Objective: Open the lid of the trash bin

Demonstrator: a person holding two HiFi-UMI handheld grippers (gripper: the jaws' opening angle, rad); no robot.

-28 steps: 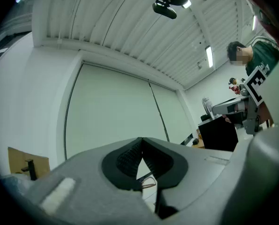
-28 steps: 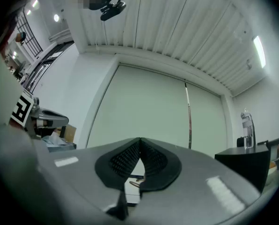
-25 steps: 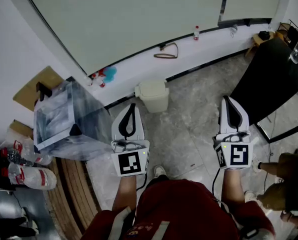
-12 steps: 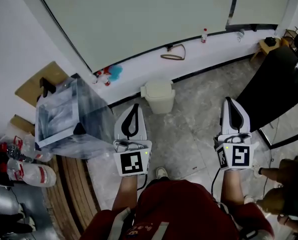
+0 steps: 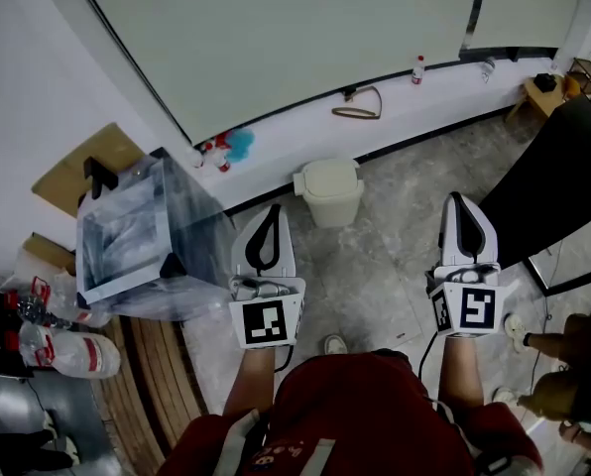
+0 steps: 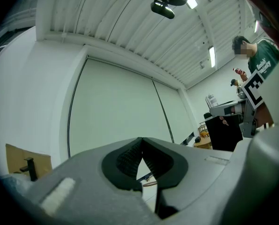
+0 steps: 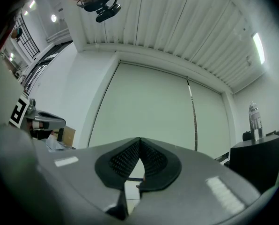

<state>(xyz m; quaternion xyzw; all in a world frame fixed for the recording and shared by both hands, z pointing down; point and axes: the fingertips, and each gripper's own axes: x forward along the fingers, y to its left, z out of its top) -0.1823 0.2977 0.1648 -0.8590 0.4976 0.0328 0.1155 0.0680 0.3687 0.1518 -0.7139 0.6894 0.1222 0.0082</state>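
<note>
we log trash bin (image 5: 332, 206): small, cream, squarish body, standing upright | lid (image 5: 327, 176): same cream, rounded corners, lying flat on the rim, closed | place: on grey mottled floor (image 5: 375, 266), back close to the foot of the white wall (image 5: 424, 102)

Left gripper (image 6: 140, 141), fingers (image 6: 124, 159) touching at the tips, faces what seems a pale panel (image 6: 116, 107)

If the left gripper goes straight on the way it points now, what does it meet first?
Probably the white wall. The left gripper aims beside the trash bin, not at it, and nothing shows in between. Depth is hard to judge.
</note>
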